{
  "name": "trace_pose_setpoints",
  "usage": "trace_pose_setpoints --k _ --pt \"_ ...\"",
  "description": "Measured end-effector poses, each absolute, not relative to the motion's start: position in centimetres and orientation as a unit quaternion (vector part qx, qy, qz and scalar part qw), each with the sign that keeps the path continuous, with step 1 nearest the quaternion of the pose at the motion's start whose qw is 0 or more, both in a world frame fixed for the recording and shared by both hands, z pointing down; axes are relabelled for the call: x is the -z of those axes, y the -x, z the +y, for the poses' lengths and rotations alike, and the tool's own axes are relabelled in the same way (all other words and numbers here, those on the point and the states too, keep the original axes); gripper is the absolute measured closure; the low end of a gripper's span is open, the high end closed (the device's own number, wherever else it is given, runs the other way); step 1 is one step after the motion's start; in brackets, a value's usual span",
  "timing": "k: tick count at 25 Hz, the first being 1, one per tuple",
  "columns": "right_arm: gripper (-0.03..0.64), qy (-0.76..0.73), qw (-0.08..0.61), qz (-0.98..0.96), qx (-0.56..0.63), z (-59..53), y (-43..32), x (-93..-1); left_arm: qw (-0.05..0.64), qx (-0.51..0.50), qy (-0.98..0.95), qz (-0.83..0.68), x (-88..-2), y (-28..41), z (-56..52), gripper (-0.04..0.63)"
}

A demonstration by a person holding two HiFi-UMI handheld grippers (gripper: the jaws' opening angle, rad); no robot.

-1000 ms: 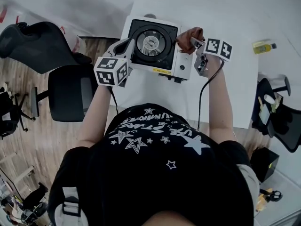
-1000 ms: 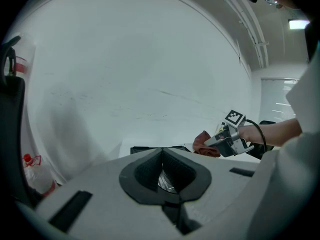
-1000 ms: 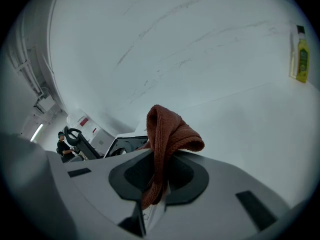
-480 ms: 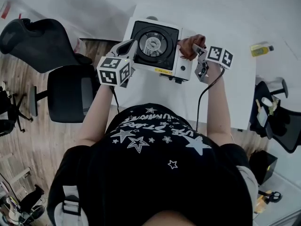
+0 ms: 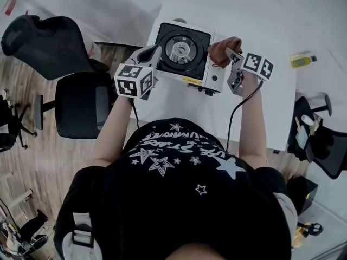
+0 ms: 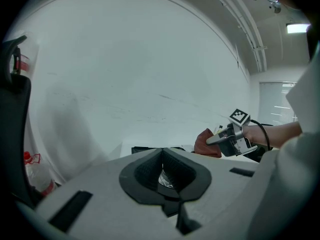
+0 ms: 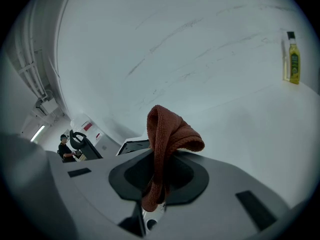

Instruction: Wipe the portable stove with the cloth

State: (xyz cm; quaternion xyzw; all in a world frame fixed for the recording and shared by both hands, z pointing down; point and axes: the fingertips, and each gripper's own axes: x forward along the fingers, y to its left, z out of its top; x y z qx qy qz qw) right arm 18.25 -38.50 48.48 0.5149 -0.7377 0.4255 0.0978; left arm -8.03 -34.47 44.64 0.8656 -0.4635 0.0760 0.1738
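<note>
Right gripper (image 5: pixel 230 54) clamps the brown cloth (image 5: pixel 219 48) over the portable stove's (image 5: pixel 214 78) right side. Left gripper (image 5: pixel 149 53), jaws closed together, sits at its left edge.

Bright, even indoor light all round, soft and faint in the shadows, near glare on the white tabletop (image 5: pixel 276 112). Lit from above by a ceiling lamp (image 6: pixel 298 28). Heavily fisheye-bent in both gripper views, with dark rounded corners and blur towards the edges
</note>
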Motion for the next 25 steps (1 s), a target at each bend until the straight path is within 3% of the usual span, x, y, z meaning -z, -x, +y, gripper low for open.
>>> trace_pose_setpoints --k 25 --pt "0.561 -0.289 0.142 -0.869 -0.375 -41.8 7.2 -43.6 0.187 -0.069 -0.839 -0.506 -45.3 12.7 -35.5 0.586"
